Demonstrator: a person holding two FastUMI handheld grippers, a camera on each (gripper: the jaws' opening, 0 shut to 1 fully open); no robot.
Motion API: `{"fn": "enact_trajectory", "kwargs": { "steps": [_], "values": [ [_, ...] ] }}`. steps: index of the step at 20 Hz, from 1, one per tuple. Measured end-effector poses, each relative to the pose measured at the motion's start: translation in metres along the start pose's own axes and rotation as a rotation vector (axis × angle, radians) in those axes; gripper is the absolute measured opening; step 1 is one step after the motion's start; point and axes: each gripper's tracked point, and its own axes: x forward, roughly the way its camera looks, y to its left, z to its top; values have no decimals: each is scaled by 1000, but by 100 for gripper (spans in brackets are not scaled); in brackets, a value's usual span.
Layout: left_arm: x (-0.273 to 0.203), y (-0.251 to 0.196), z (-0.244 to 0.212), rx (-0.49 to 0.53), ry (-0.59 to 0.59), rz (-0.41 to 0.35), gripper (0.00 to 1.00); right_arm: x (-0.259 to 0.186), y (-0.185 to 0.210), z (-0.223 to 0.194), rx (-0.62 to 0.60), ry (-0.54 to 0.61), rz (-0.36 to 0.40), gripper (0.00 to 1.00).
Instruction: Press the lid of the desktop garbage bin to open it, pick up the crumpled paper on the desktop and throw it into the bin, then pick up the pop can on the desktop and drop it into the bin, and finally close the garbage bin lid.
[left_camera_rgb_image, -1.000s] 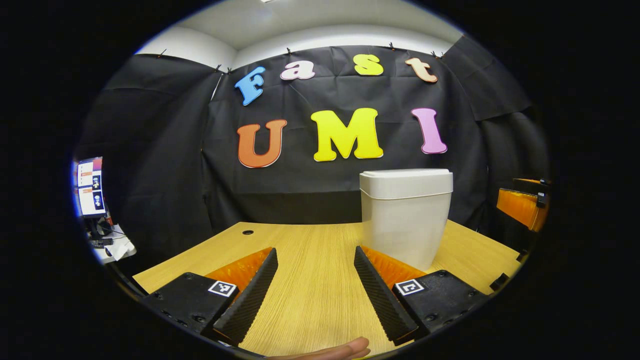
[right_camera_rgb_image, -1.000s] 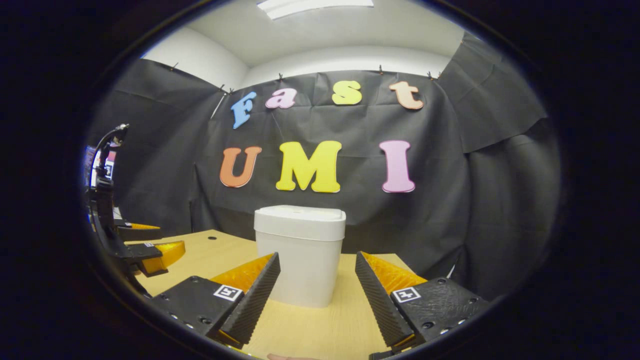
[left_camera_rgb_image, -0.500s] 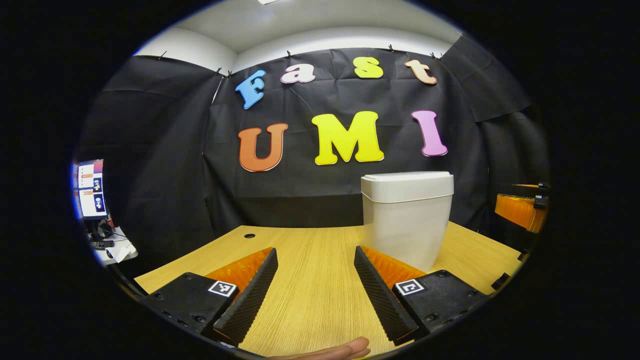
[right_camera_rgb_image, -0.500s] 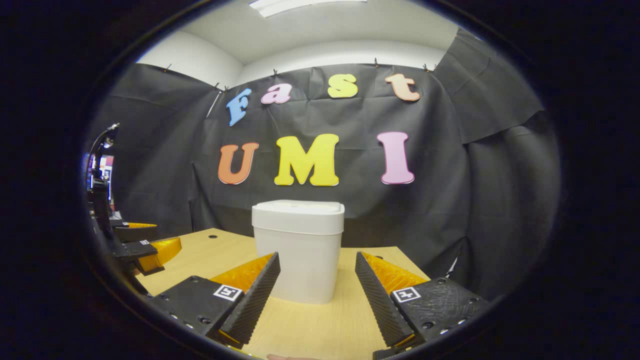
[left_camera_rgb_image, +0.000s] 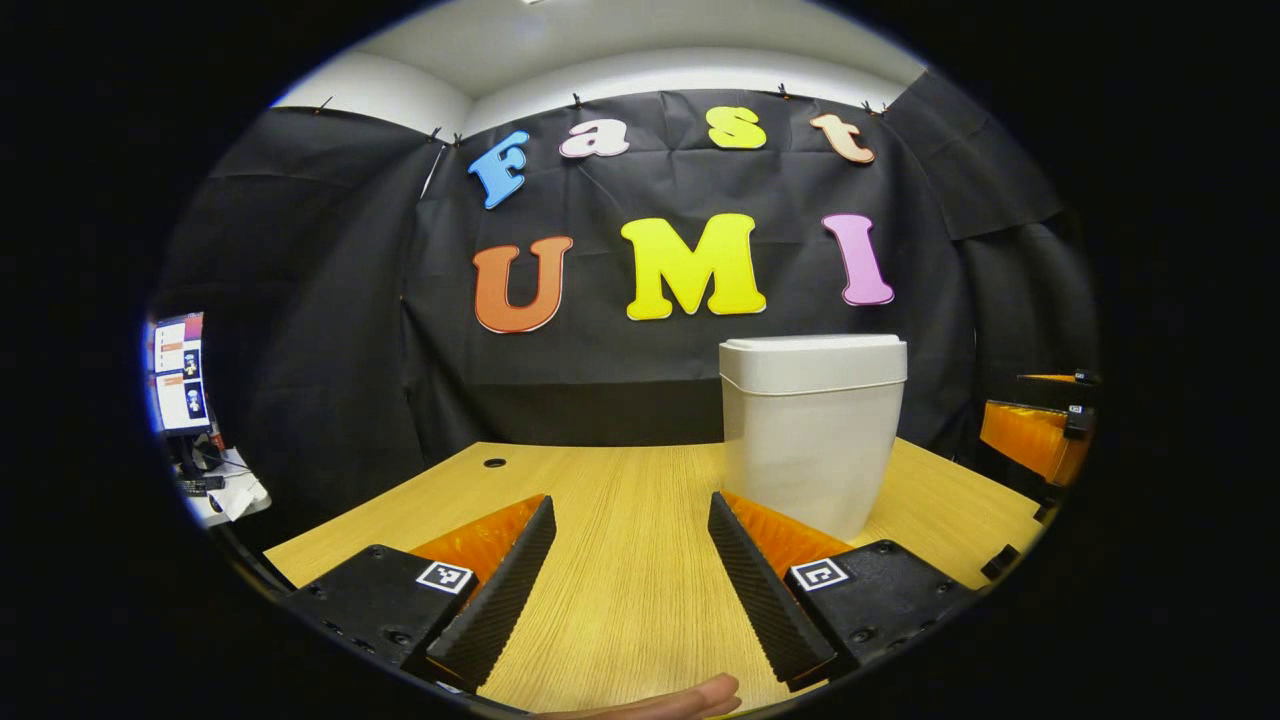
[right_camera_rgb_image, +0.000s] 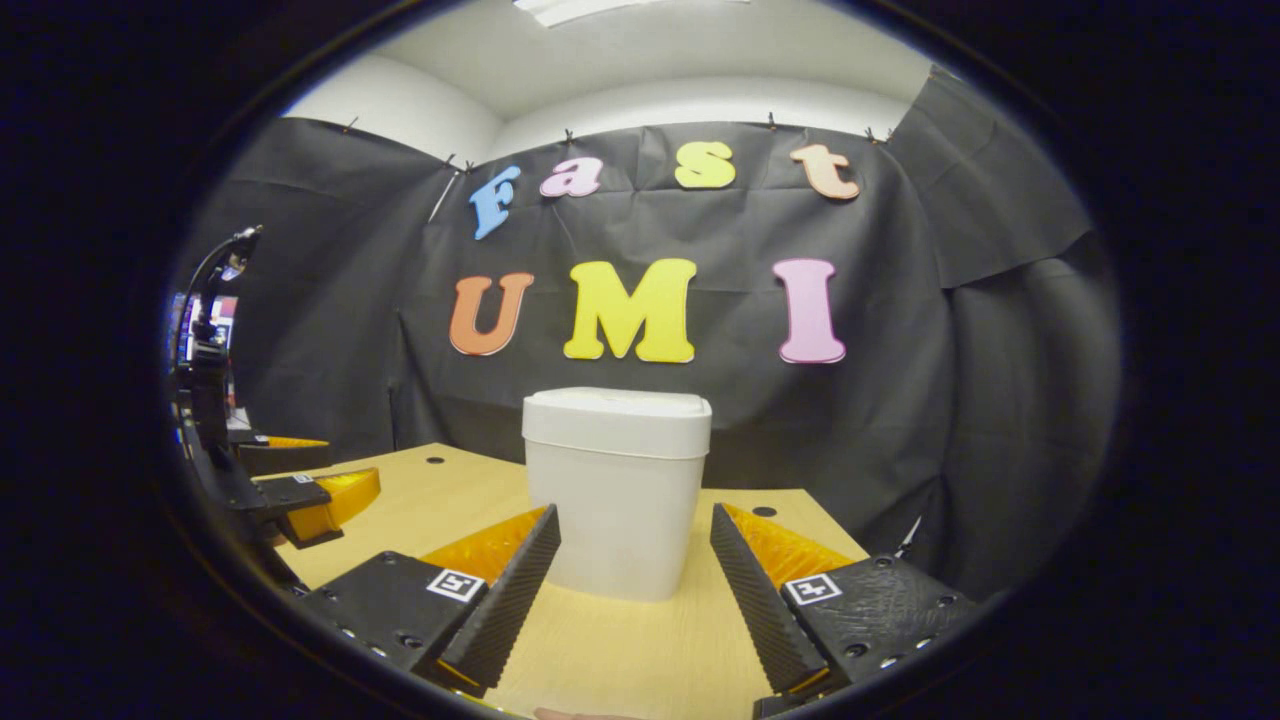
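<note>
The bin (right_camera_rgb_image: 618, 500) looks like smooth, matt white plastic. The table (left_camera_rgb_image: 620, 560) shows fine wood grain. The wall (left_camera_rgb_image: 330, 330) is matt black cloth.

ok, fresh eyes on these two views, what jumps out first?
The white garbage bin with its lid down, standing on the wooden table before the black cloth wall; it sits dead ahead of the right gripper and off to the right of the left gripper. Both grippers are open and hold nothing.
</note>
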Motion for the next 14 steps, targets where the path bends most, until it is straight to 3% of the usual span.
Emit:
{"fn": "enact_trajectory", "kwargs": {
  "steps": [3, 4, 5, 11, 12, 13, 14],
  "values": [
    [0, -3, 2, 3, -7, -2, 99, 0, -1, -1, -4, 3, -4, 93],
    [0, -3, 3, 2, -12, -1, 99, 0, -1, -1, -5, 5, -5, 98],
    [0, -3, 2, -2, -11, 2, 99, 1, -1, -2, -4, 6, -6, 93],
    [0, -2, 4, 8, -20, 2, 99, 3, 7, -7, -16, 23, 1, 93],
    [0, -2, 4, 9, -19, 4, 99, 2, 8, -7, -20, 21, 3, 98],
    [0, -1, 4, 9, -17, 7, 99, 1, 9, -6, -22, 17, 4, 93],
    [-1, -2, 2, 9, -15, 6, 99, 1, 9, -7, -22, 17, 4, 98]
  ]
}}
